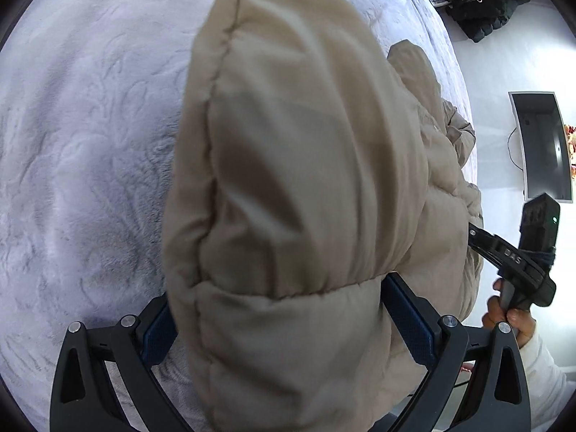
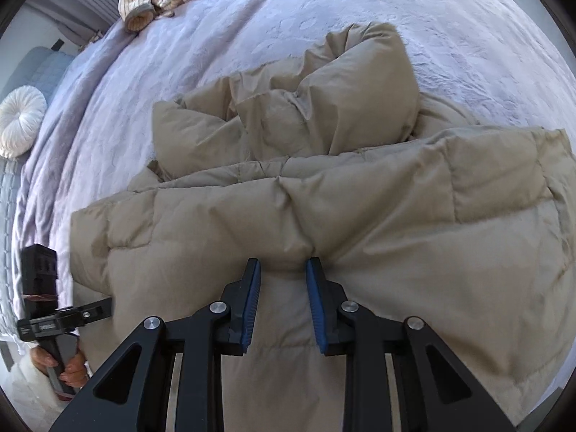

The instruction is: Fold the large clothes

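We've got the beige puffer jacket (image 2: 324,194) on the bed (image 2: 180,72). Left hand-held gripper (image 1: 280,324) clamps a raised padded edge to fold it over; right hand-held gripper (image 2: 282,273) pinches the hem to anchor it.

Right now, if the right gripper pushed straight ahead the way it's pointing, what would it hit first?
The beige puffer jacket. The right gripper already has a fold of it pinched between its jaws, so going forward only presses deeper into the padding. Beyond that lies the jacket's bunched hood and the lavender bedspread, though depth is hard to judge.
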Demonstrator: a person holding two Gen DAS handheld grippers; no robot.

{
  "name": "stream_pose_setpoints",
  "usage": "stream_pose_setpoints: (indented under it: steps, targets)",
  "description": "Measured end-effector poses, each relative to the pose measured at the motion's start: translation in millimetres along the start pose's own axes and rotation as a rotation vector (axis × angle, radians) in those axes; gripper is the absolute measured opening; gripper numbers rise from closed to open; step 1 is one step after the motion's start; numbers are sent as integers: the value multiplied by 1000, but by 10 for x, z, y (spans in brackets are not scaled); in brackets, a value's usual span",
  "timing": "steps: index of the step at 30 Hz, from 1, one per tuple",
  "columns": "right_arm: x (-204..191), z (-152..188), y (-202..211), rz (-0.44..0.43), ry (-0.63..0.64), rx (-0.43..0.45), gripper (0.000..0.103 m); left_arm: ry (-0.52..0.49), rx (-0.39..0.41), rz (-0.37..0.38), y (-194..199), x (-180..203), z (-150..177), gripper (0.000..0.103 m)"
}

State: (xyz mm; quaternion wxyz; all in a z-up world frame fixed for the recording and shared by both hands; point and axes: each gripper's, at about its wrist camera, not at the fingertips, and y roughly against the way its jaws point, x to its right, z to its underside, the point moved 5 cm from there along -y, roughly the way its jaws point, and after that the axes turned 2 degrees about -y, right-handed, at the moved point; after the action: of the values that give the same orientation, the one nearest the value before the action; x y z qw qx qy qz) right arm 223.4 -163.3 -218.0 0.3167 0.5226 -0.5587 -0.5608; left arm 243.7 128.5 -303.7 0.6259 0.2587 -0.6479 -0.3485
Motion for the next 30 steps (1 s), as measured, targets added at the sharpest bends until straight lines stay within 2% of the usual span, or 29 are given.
stream_pose_setpoints:
  steps: [7,8,10,12,13,15,18,20,22,25,30]
  targets:
    - [64,-56,-309,2,-15,-39,28,12,-10,22,-103,40,-72,100]
    - [73,-58,-333,1,-19,-42,28,7,-9,36,-92,65,-65,91]
    - [93,-60,-358,0,-26,-45,28,-5,-14,76,-75,153,-50,58]
    - [100,-50,-362,2,-27,-45,28,-16,-11,119,-26,271,-37,41]
    - [111,-58,-366,0,-27,-45,28,-23,-9,131,10,330,-31,35]
    - [123,-60,-375,-3,-29,-48,28,-38,-9,169,94,484,-11,32]
    - [126,-56,-401,-5,-34,-49,28,-69,0,268,246,827,36,32]
    - [127,-47,-412,-5,-36,-48,28,-102,6,348,339,1164,91,32]
    - [140,-50,-408,-6,-36,-47,28,-132,7,389,362,1460,137,32]
    - [166,-41,-416,-16,-44,-46,28,-179,12,375,288,1823,169,32]
    - [266,-4,-205,-54,-81,-61,28,-179,26,383,268,2031,169,32]
